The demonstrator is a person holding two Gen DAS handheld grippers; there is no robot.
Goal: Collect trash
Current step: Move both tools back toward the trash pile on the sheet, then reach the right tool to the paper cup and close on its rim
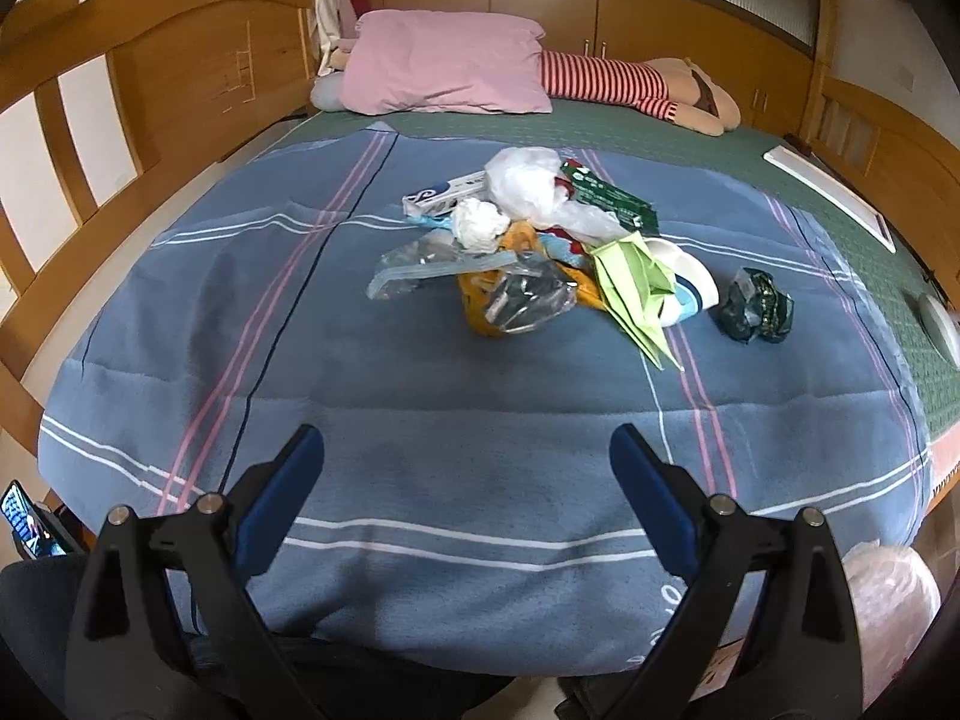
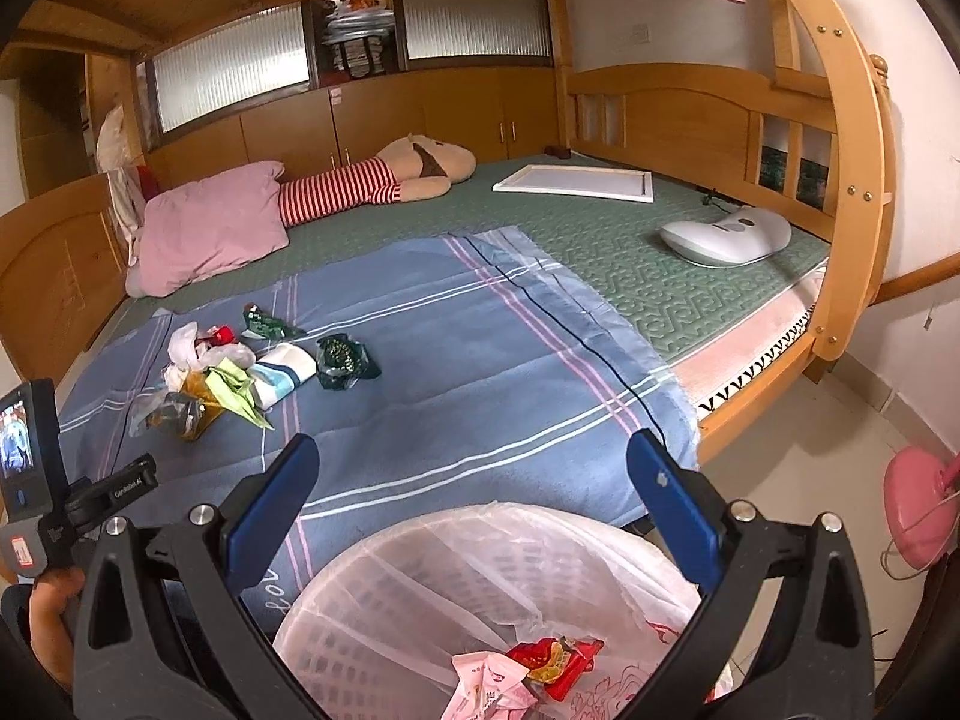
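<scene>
A pile of trash (image 1: pixel 528 240) lies on the blue striped blanket (image 1: pixel 420 396): clear plastic bags, a white paper ball (image 1: pixel 477 225), a green paper wrapper (image 1: pixel 636 288), a paper cup (image 1: pixel 690 282) and a dark green crumpled wrapper (image 1: pixel 756 306) apart on the right. My left gripper (image 1: pixel 465 456) is open and empty, well short of the pile. My right gripper (image 2: pixel 474 456) is open and empty above a white bin with a pink liner (image 2: pixel 420 588) that holds red and pink wrappers (image 2: pixel 540 666). The pile also shows in the right wrist view (image 2: pixel 228 372).
A pink pillow (image 1: pixel 444 60) and a striped plush toy (image 1: pixel 630 87) lie at the bed's head. A white board (image 2: pixel 576 183) and a white device (image 2: pixel 726 237) lie on the green mat. A wooden bunk frame (image 2: pixel 846 180) surrounds the bed. A pink object (image 2: pixel 918 504) is on the floor.
</scene>
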